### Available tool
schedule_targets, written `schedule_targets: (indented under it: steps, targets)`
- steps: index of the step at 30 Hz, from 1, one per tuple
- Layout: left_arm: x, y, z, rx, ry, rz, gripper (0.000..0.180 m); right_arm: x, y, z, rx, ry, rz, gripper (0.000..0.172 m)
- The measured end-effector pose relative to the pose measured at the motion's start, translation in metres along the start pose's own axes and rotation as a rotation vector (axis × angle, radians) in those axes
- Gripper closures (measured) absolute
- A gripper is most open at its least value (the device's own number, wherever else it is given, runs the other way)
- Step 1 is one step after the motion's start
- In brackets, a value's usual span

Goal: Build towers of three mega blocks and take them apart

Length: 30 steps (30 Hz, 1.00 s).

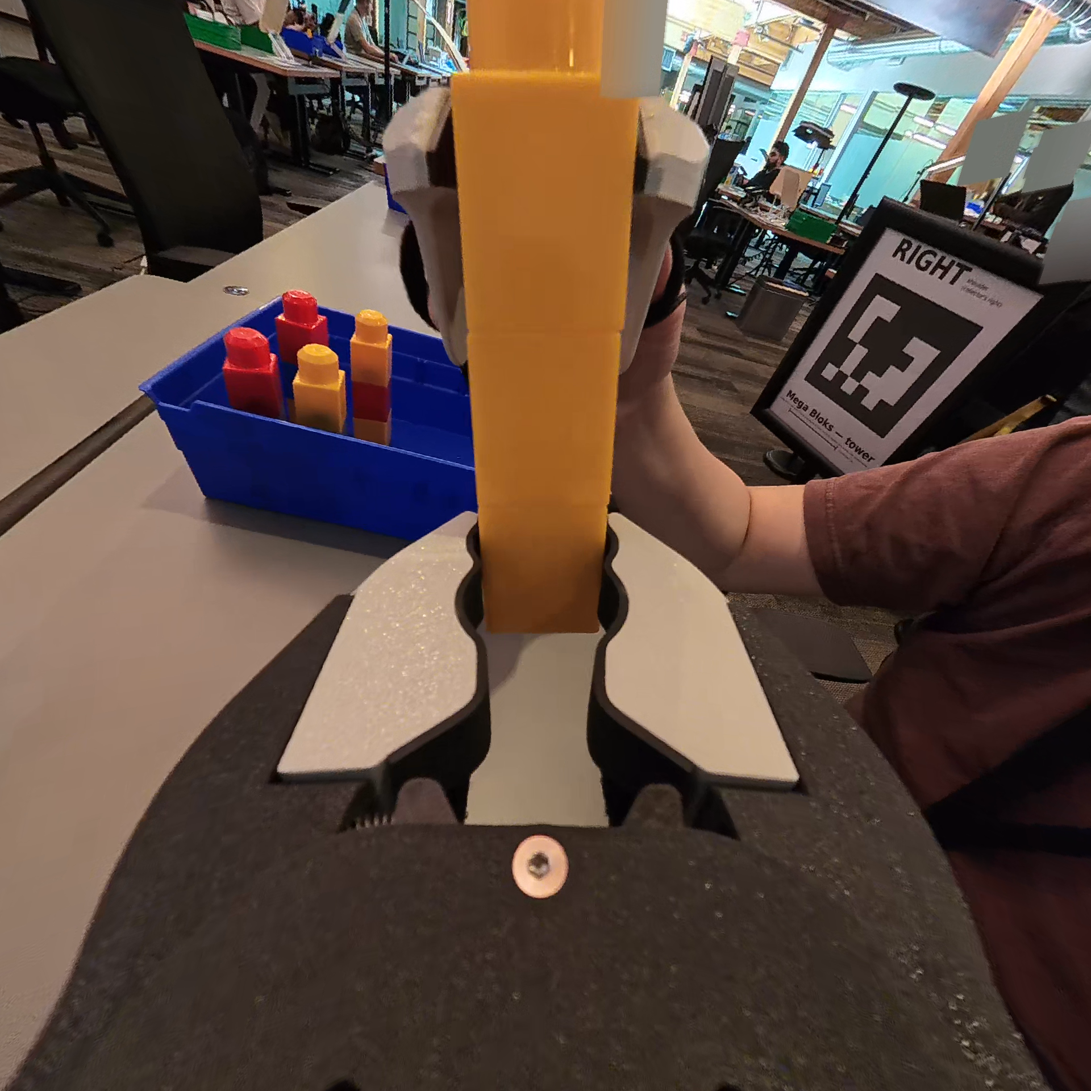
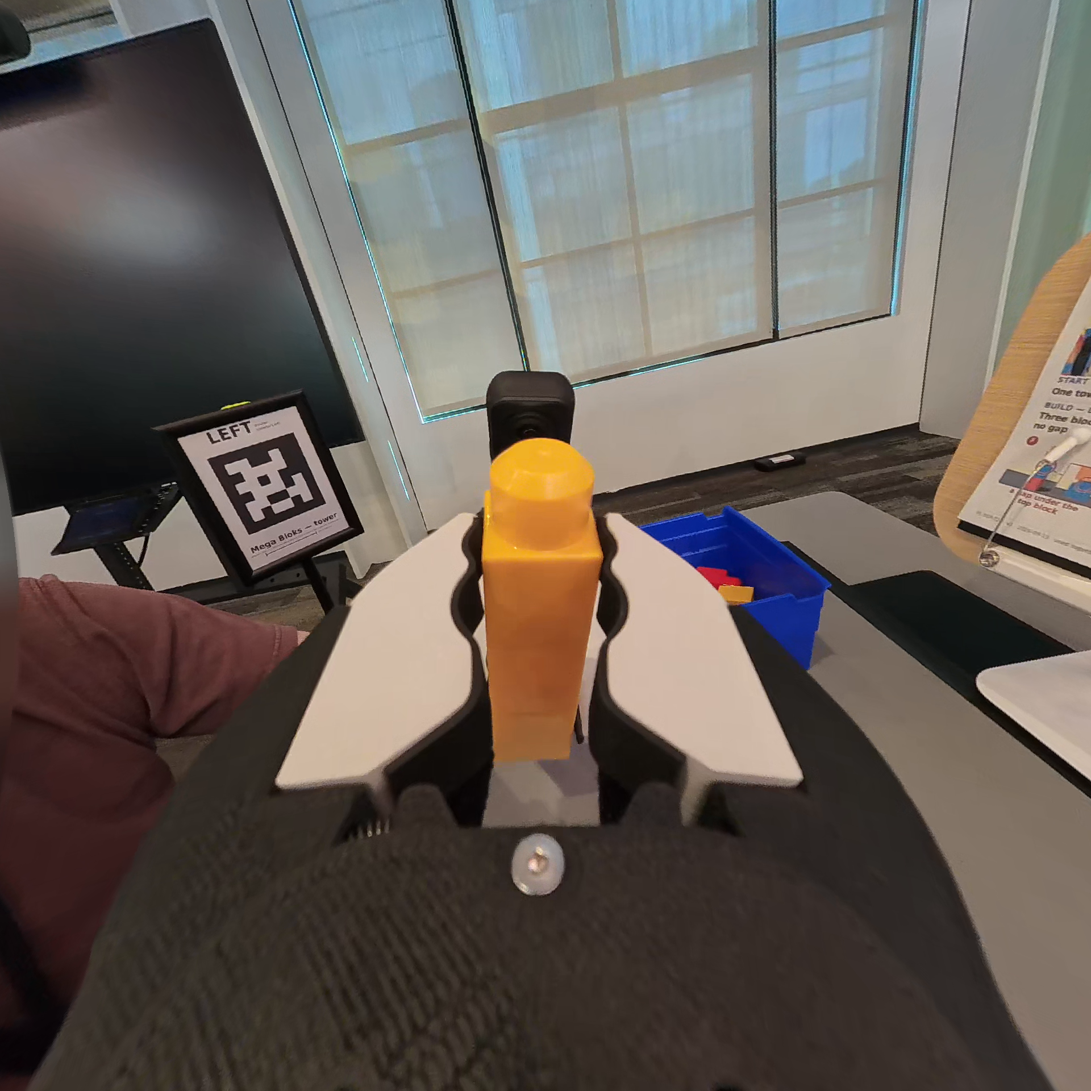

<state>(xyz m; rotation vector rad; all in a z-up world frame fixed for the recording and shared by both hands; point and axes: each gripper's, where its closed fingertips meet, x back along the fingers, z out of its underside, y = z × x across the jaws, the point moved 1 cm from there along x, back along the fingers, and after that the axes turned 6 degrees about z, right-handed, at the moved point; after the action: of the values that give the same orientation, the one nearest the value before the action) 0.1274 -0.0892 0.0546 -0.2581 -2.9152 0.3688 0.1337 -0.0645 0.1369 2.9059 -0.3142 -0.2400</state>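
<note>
A tall tower of yellow mega blocks (image 1: 543,354) stands upright between both grippers. My left gripper (image 1: 543,531) is shut on its lowest block, with both pads pressed against its sides. My right gripper (image 1: 543,147) shows higher up in the left wrist view, its white fingers (image 1: 422,165) clamped on an upper block. In the right wrist view, my right gripper (image 2: 540,531) is shut on the yellow tower (image 2: 540,620), whose round stud sticks out past the fingertips. The left gripper's black camera (image 2: 529,413) shows just behind that stud.
A blue bin (image 1: 330,472) on the grey table (image 1: 118,590) holds several upright red and yellow towers (image 1: 371,378). Another blue bin (image 2: 785,614) holds loose red and yellow blocks (image 2: 726,581). A person's arm (image 1: 885,531), framed marker signs (image 1: 897,354) (image 2: 265,490) and an instruction board (image 2: 1039,460) are nearby.
</note>
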Motion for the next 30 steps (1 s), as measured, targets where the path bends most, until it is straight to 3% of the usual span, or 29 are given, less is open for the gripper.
schedule_targets:
  steps: [14,30]
  targets:
    - [-0.0031,0.0051,0.0058,0.03,0.043,-0.037,0.145,-0.0044,-0.0048,0.0051,0.018,0.027,0.063,0.134]
    - [0.0018,-0.0016,0.0008,0.029,0.027,0.001,0.145,-0.0024,0.0011,0.0009,-0.005,-0.015,-0.009,0.134]
